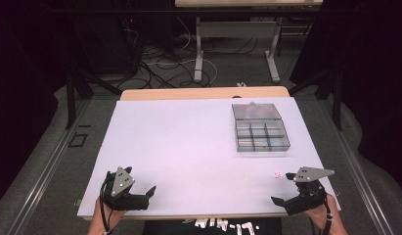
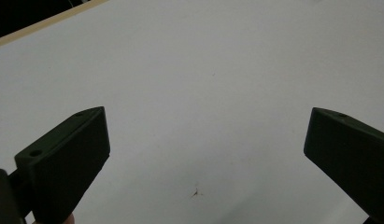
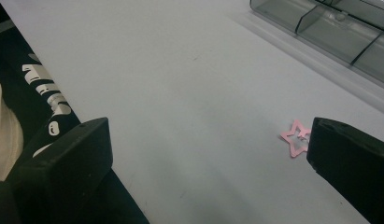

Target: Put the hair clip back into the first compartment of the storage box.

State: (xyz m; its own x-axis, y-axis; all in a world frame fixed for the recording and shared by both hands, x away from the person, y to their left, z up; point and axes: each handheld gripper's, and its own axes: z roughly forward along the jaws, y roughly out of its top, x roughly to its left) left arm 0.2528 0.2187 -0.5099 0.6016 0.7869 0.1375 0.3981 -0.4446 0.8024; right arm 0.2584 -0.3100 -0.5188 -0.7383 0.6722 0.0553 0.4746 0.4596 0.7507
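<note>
pink star clip (image 3: 296, 138) flat on white table (image 1: 189, 142), well short of clear compartment box (image 1: 259, 128) | right gripper (image 1: 292, 190) just beside clip, jaws wide, nothing held | left gripper (image 1: 140, 193) far across, jaws wide, empty

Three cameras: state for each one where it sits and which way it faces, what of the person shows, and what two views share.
High view: fixed above the person's side, looking forward and down on the white table; forearms, left gripper and right gripper show.
Left gripper view: rides the left gripper, facing bare tabletop between open jaws.
Right gripper view: rides the right gripper, facing the pink star and clear compartment box.
Shared: the high view and right gripper view both show the star and box.
</note>
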